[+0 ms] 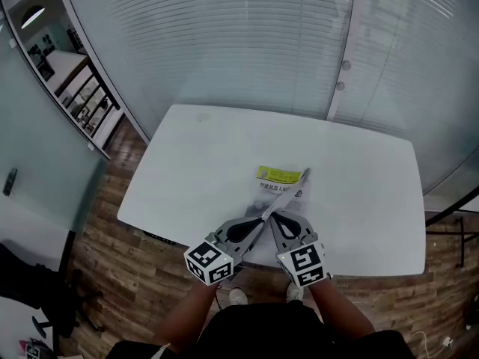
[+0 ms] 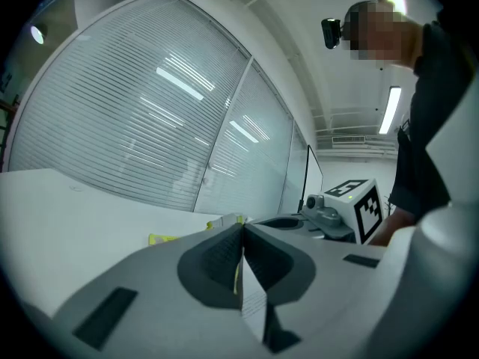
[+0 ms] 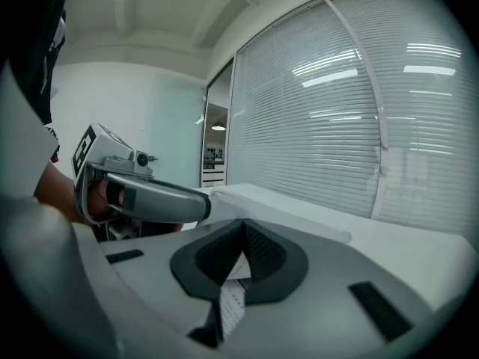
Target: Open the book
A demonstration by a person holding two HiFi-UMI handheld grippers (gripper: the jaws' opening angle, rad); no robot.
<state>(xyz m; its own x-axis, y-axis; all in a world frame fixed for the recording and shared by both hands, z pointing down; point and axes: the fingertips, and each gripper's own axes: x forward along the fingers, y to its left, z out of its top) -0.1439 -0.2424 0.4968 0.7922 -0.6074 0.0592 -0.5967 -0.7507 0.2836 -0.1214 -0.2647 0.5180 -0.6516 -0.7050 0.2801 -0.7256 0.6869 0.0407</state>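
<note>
White thin paper book with a yellow band (image 1: 278, 175) lies near the white desk's (image 1: 187, 163) front edge, just ahead of both tongs. The left tongs (image 2: 241, 238) clench its raised yellow-edged leaf (image 1: 289, 191), whose long edge runs away rightward. The right tongs (image 3: 243, 234), just beside them, clench a printed sheet.

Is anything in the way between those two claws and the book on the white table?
Nothing visible is. The left gripper and the right gripper are both at the book on the table. Each has its jaws shut on a thin sheet of the book.
</note>
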